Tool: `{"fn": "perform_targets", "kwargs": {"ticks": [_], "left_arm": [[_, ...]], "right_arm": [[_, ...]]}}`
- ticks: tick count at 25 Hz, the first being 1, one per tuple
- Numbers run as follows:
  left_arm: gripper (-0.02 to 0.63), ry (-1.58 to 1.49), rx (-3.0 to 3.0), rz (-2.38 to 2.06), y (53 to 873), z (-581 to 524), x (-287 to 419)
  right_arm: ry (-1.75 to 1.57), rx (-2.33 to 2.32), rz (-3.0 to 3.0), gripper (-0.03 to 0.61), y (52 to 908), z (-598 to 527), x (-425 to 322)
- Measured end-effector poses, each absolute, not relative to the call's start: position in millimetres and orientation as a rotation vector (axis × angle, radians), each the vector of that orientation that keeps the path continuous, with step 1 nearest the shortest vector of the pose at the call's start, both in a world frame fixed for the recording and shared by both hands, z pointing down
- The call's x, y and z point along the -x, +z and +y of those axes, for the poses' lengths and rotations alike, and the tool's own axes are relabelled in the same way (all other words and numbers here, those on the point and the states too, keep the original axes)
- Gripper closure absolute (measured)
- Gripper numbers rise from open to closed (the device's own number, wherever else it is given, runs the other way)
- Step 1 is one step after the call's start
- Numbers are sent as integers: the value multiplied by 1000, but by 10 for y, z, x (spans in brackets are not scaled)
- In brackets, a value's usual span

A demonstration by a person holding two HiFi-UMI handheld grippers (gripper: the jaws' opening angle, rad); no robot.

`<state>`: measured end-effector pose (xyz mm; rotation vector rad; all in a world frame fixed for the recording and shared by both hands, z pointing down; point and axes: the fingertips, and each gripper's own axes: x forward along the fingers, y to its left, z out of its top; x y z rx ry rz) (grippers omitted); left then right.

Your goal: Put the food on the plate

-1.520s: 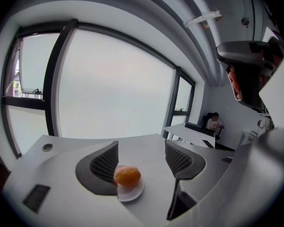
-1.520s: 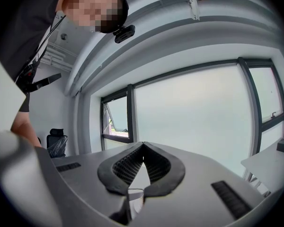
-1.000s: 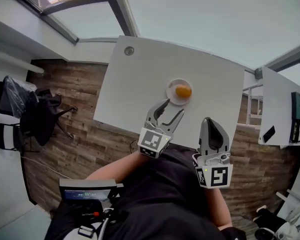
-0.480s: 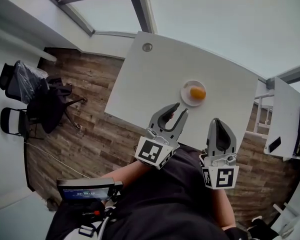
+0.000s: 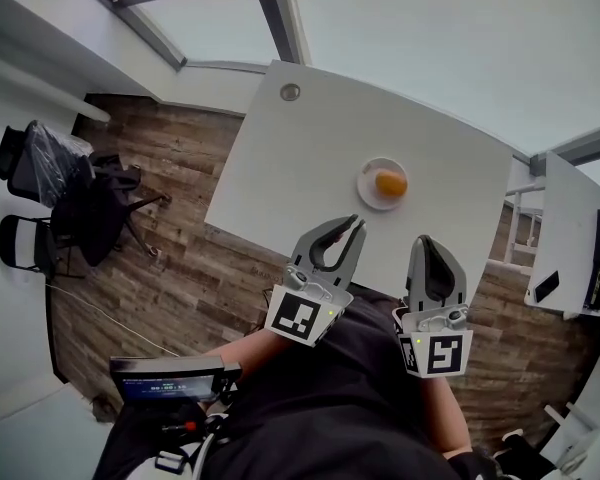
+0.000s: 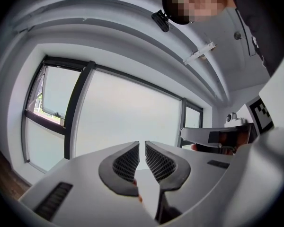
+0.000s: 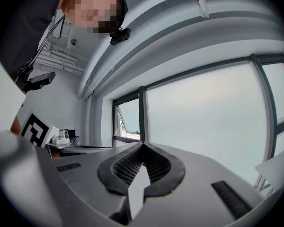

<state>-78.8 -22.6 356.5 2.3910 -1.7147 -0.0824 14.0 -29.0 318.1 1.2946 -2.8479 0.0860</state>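
Observation:
An orange piece of food (image 5: 391, 182) lies on a small white plate (image 5: 370, 190) near the right side of the white table (image 5: 300, 158). My left gripper (image 5: 348, 224) hovers over the table's near edge, short of the plate. Its jaws have just been closing, and only a narrow slit is left between the pads, with nothing in it. In the left gripper view the left gripper (image 6: 142, 143) points level at a window. My right gripper (image 5: 426, 242) is beside it, shut and empty. The right gripper (image 7: 142, 145) also faces windows.
A round grommet (image 5: 290, 92) sits at the table's far left corner. A second white table (image 5: 570, 238) with dark devices stands to the right. Dark chairs (image 5: 70, 218) stand on the wooden floor at the left. A device with a screen (image 5: 170, 378) hangs at the person's waist.
The left gripper's jaws went from wide apart to almost closed, with nothing between them, and it drew back from the plate. The food stays on the plate. The right gripper barely moved.

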Motion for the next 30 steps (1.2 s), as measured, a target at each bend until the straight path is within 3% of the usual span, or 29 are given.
{"fn": "perform_targets", "kwargs": {"ticks": [7,30], "left_arm": [[607,-87,-2416,-1739,3499,-202,775],[607,-90,-2426,-1704,3531,-228,755]], "right_arm": [[107,-1307,-2842,572,3225,-296,-169],[-50,-1374,-2811,572,3097,-273,-151]]}}
